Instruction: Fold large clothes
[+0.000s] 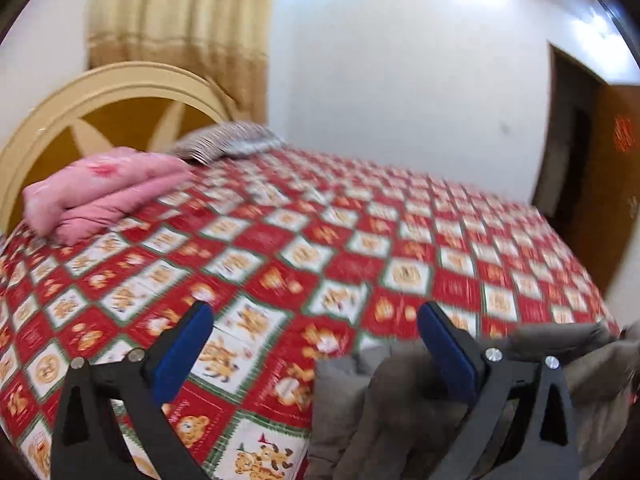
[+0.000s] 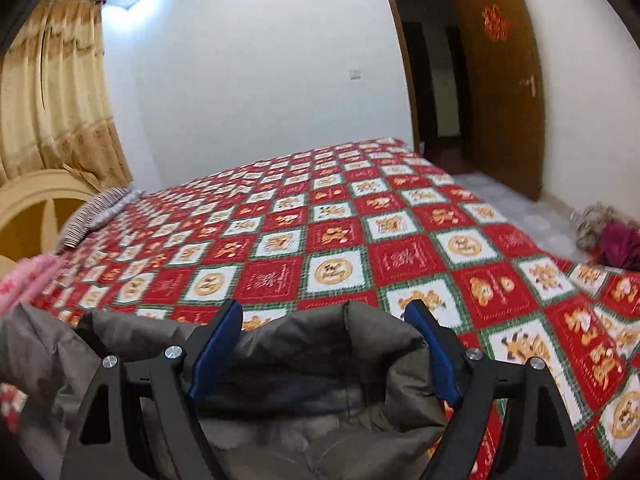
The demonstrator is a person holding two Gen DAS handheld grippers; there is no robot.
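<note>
Left wrist view: we see the left gripper (image 1: 316, 320) with its blue-padded fingers (image 1: 182, 354) spread wide; nothing lies between them but the bedspread (image 1: 280, 240) below. The grey padded jacket (image 1: 360, 412) lies at the lower right, its bulk under and around the right-hand finger, and we cannot tell whether that finger touches it.

Right wrist view: we see the right gripper (image 2: 324, 312) with its jaws standing apart. A folded ridge of the jacket (image 2: 320, 360) rises between the two blue pads (image 2: 214, 350); the cloth looks slack and unpinched, though the pads sit close to it on both sides. The rest of the jacket spreads toward the lower left, on the near part of the bed.

Beyond the fingers, the red, white and green checked bedspread with bear motifs covers the whole bed. A folded pink blanket (image 1: 100, 196) and a striped pillow (image 1: 228, 140) rest by the arched headboard (image 1: 116, 92). A yellow curtain (image 2: 56, 92) hangs behind it, and an open brown door (image 2: 500, 80) stands on the far wall. A heap of clothes (image 2: 608, 236) lies on the floor beside the bed.
</note>
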